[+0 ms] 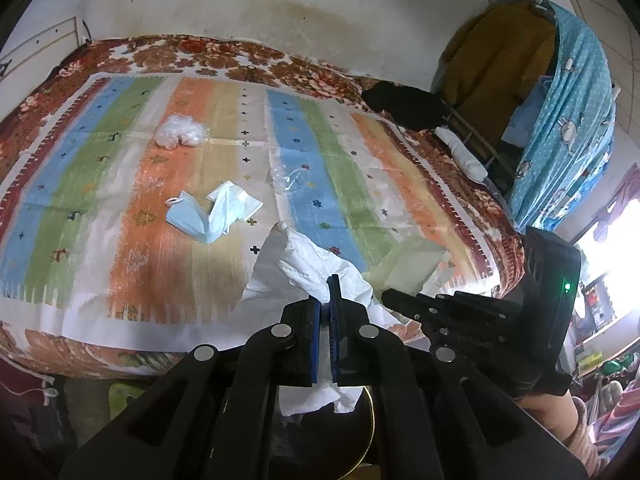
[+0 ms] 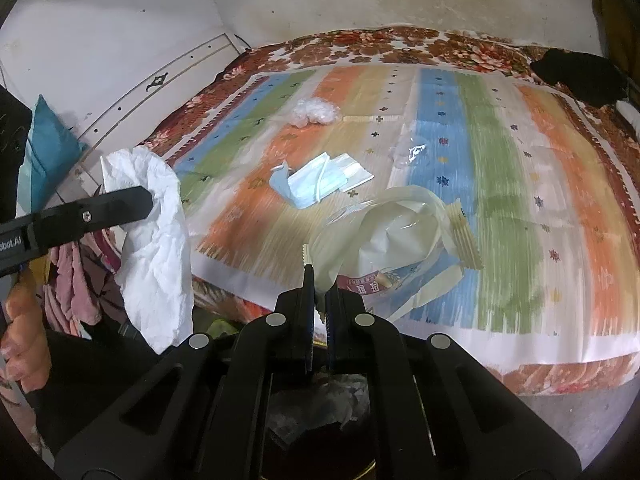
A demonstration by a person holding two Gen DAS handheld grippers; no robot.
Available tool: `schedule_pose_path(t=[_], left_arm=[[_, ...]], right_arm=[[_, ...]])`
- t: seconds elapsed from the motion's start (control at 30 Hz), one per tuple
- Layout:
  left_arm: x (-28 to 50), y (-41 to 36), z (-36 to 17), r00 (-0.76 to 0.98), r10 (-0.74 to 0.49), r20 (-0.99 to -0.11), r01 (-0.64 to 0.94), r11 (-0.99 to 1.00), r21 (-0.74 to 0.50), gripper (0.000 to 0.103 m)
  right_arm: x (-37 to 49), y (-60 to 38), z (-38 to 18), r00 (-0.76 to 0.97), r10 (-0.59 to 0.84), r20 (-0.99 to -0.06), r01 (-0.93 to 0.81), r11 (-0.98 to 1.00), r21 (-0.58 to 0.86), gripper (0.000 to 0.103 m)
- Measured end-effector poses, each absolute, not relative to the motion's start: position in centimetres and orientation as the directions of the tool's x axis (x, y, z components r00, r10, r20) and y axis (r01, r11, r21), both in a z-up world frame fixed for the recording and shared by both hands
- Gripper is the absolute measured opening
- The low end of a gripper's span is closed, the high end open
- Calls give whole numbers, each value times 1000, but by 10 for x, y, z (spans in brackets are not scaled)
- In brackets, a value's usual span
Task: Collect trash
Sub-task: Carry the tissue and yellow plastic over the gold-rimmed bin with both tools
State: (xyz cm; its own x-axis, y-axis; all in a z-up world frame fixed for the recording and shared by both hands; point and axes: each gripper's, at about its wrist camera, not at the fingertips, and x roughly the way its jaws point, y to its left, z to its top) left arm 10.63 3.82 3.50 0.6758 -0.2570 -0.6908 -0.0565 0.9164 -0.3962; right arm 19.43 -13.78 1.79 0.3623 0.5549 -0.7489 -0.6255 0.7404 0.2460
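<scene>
The left gripper [image 1: 329, 292] clamps a crumpled white paper tissue [image 1: 320, 268] at the bed's [image 1: 160, 60] near edge. The right gripper [image 2: 318, 284] pinches a cream plastic snack wrapper [image 2: 392, 232] lifted above the striped cloth [image 2: 500, 200], where a blue face mask [image 2: 308, 186] lies.

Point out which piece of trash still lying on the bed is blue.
The face mask, folded beside a white wrapper mid-bed. The crumpled plastic wad farther back is white, and the film scrap is clear.

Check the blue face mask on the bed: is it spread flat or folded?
Folded and crumpled. The face mask lies doubled over on the striped sheet, one ear loop curling out at its end, overlapping a white wrapper.
</scene>
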Motion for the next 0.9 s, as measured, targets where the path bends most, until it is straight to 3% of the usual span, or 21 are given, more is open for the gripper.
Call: schedule_pose_path(t=[0.9], left_arm=[[51,15,7,662,-335,-671,-30,882,-471,3]], right_arm=[[122,-168,-7,294,584,-757,-650,703,290,4]])
